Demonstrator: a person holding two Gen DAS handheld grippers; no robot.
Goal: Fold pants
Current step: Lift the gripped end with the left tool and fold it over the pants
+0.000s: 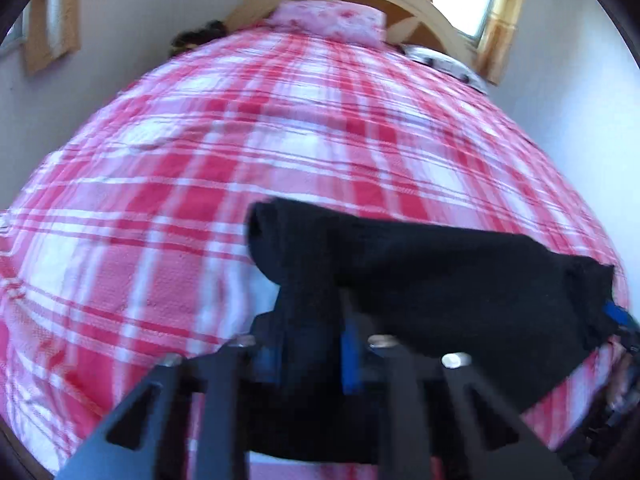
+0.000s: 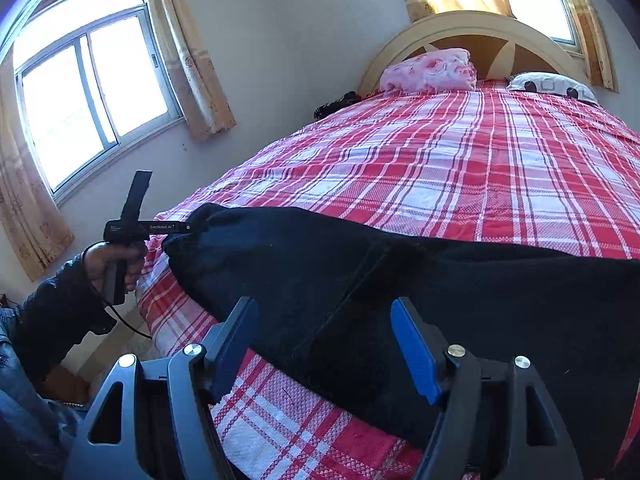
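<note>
Black pants [image 2: 400, 288] lie across the near end of a bed with a red and white plaid cover [image 2: 460, 168]. My left gripper [image 1: 310, 344] is shut on the left end of the pants [image 1: 420, 264] and holds it slightly raised; it also shows in the right wrist view [image 2: 176, 227], held by a hand at the pants' left end. My right gripper [image 2: 324, 344] is open, with its blue pads either side of the pants' near edge, not clamped. The right gripper's blue tip [image 1: 616, 314] shows at the pants' right end.
A pink pillow [image 2: 430, 70] and a white patterned pillow [image 2: 554, 86] lie by the curved headboard [image 2: 472, 26]. A dark object [image 2: 336, 106] sits at the bed's far left edge. Windows with curtains [image 2: 92, 92] are on the left wall.
</note>
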